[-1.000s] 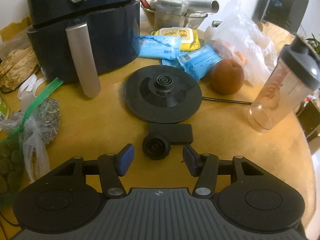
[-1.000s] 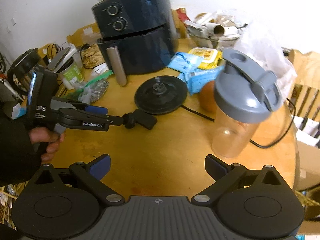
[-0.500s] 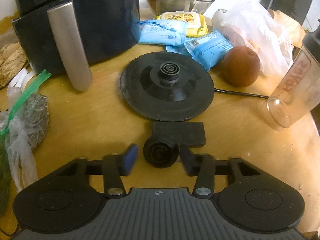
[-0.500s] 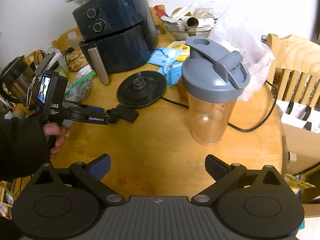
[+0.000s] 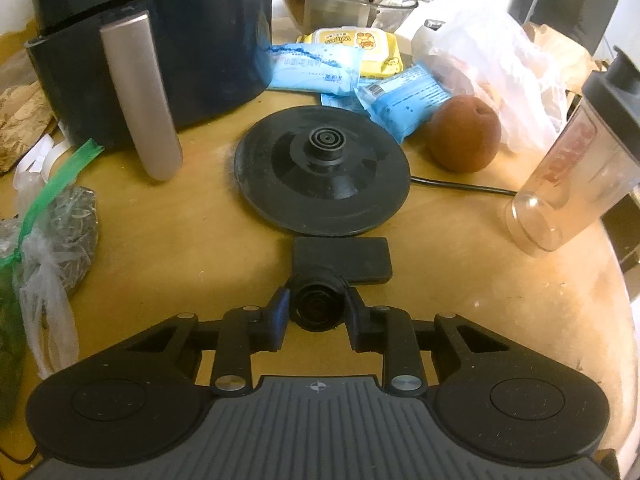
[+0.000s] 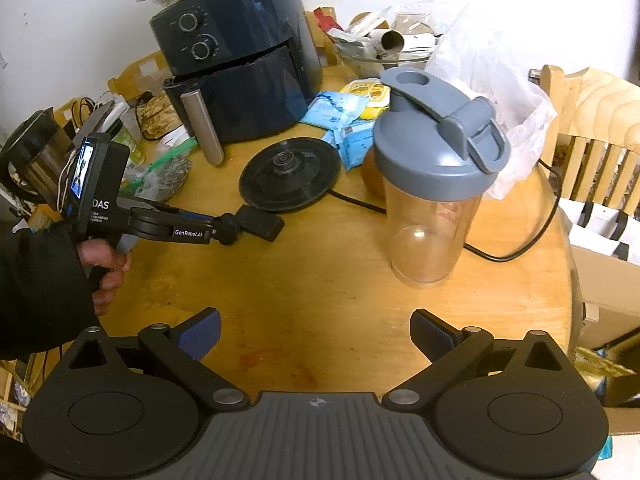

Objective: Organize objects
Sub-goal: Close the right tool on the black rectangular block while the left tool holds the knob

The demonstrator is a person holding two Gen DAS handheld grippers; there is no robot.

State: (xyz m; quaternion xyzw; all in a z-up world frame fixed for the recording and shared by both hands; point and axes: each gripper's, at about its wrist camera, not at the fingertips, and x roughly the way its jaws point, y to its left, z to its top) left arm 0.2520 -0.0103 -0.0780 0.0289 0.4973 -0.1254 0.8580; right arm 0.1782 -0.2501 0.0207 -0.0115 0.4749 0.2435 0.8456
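A small black mount, a flat plate with a round knob at its near end, lies on the wooden table just in front of the black kettle base. My left gripper has its jaws closing on the knob, and both pads press against its sides. In the right wrist view a hand holds the left gripper at the mount. My right gripper hangs open over bare table, nothing between its fingers. A clear shaker bottle with a grey lid stands ahead of it.
A dark air fryer stands at the back left with its handle jutting forward. Blue packets, a yellow wipes pack, a brown fruit and a plastic bag crowd the back. A cord runs behind the shaker. Bagged items lie left.
The left gripper's jaws have come together from wide apart onto the mount's round knob. The right wrist view has drawn back a little from the shaker bottle; its jaws stay open.
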